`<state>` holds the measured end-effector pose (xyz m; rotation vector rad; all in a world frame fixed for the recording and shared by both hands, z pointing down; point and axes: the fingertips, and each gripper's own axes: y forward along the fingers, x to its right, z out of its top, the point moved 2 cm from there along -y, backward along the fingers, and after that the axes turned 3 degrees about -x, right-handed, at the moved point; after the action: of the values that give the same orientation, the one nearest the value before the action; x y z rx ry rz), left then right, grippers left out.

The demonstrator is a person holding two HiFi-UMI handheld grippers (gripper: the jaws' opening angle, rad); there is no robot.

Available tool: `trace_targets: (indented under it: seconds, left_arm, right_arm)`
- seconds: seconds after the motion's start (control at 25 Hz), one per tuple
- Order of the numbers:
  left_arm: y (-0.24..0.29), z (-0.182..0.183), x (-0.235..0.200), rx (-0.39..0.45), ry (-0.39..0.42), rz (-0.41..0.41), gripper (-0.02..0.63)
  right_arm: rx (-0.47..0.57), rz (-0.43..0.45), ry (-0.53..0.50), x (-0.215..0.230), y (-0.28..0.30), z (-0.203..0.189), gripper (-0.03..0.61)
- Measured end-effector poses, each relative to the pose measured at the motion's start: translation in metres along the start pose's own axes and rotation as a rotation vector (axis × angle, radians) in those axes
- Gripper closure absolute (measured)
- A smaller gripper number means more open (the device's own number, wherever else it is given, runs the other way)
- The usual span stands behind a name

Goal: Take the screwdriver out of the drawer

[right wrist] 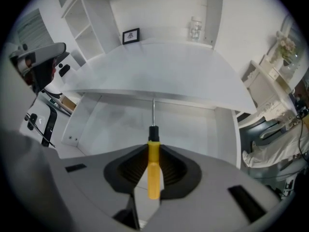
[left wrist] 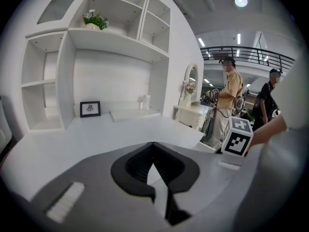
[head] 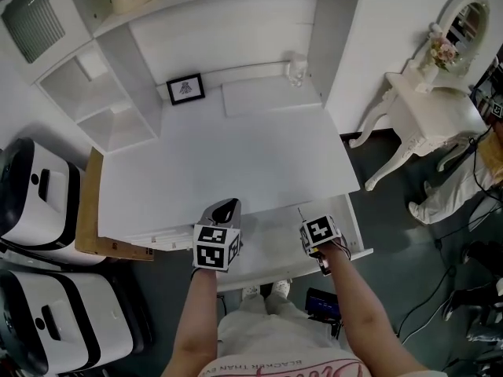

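White desk (head: 236,155) under tall shelving fills the middle of the head view, with a small framed picture (head: 185,89) and a glass jar (head: 297,71) at the back, and a curvy white dressing table (head: 432,104) off to the right. At the front edge, the drawer (right wrist: 106,124) stands pulled out. Over it is the right gripper (right wrist: 153,149), pointing steeply down with its jaws narrow and clamped on the yellow handle of the screwdriver (right wrist: 153,166). The metal shaft sticks out ahead, above the drawer floor. Beside it, the left gripper (head: 222,209) has its jaws closed together with nothing between them. Its own view looks across the desk to two people (left wrist: 231,100) standing far off.
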<state>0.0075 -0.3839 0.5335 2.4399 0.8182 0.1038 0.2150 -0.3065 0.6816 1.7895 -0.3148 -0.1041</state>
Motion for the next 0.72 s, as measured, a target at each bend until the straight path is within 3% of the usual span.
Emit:
trace_targets:
  seconds: [0.32,0.72]
  left_arm:
    - [-0.012,0.027,-0.011,0.081,-0.002,0.001,0.604]
    - [-0.022,0.077,-0.013,0.176,0.057,-0.005,0.604]
  right_arm:
    - [0.086,-0.031,-0.001,-0.001,-0.028,0.022,0.502]
    - [0.252,-0.055,0.033,0.0,-0.081,0.065,0.501]
